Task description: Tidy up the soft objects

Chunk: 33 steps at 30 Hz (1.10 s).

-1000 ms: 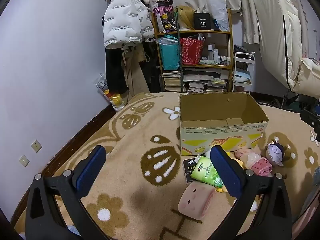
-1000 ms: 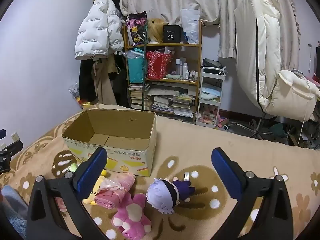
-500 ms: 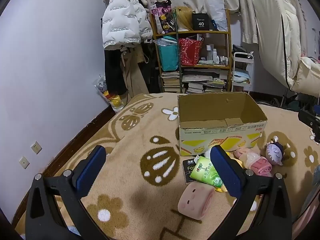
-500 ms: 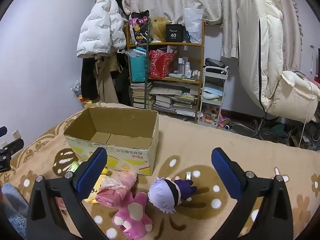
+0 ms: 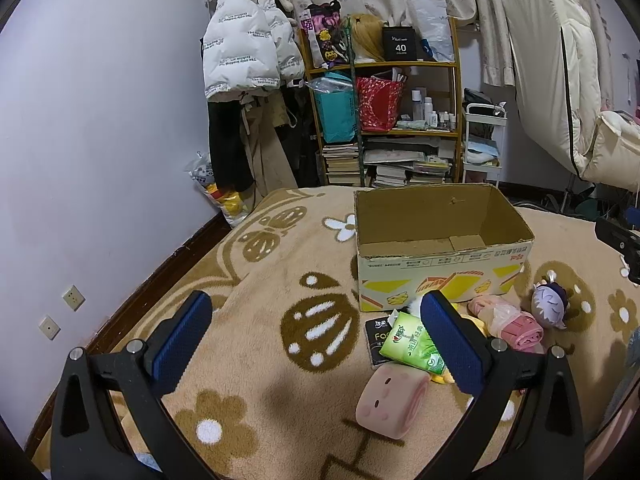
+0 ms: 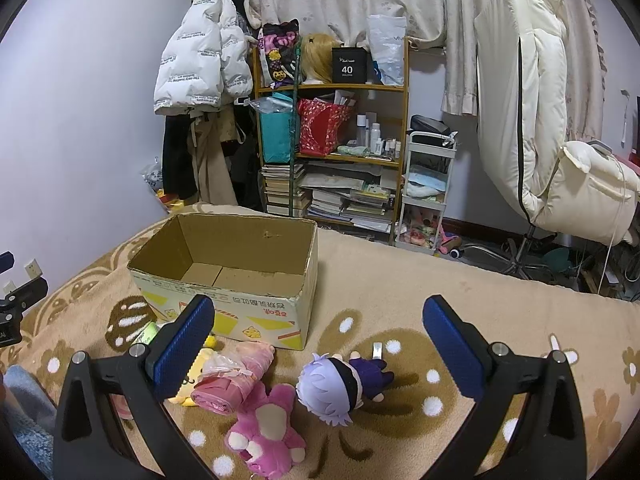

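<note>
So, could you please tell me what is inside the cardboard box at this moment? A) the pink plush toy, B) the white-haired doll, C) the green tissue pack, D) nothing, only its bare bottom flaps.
D: the cardboard box shows only bare bottom flaps, while the pink plush toy, white-haired doll and green tissue pack all lie on the blanket in front of it.

My right gripper [image 6: 316,344] hovering with jaws spread wide over a flowered blanket [image 6: 400,292], a white-haired doll [image 6: 334,390] and pink plush [image 6: 266,436] lying below, an empty cardboard box [image 6: 240,308] sitting beyond.
</note>
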Motion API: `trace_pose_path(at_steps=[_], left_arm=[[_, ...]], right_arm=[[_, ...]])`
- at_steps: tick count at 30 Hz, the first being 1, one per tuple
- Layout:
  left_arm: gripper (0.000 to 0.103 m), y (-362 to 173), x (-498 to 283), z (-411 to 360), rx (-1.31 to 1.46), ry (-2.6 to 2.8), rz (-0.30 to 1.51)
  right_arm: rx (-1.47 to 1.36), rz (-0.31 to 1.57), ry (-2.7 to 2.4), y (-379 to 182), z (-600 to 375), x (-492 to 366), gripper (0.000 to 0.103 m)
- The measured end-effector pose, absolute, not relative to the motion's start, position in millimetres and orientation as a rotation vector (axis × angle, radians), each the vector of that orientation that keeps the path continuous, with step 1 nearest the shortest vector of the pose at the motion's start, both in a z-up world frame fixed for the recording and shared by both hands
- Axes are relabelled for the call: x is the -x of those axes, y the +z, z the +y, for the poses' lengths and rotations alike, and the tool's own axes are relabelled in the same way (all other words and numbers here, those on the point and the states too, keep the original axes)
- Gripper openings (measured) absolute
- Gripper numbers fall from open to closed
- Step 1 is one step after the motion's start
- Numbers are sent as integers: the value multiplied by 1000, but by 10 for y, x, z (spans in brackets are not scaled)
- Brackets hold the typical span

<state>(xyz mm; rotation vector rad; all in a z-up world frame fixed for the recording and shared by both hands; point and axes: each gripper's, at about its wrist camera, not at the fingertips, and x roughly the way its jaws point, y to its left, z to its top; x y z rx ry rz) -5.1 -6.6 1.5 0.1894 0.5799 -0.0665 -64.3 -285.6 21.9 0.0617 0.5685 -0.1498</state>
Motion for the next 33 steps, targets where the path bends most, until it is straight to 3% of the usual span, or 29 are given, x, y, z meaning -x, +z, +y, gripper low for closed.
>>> trace_pose_path(at_steps=[33], left_arm=[[103,-2,51,-79,-193,-65,584]], right_arm=[[-62,576,-149,219,-2853,636,103]])
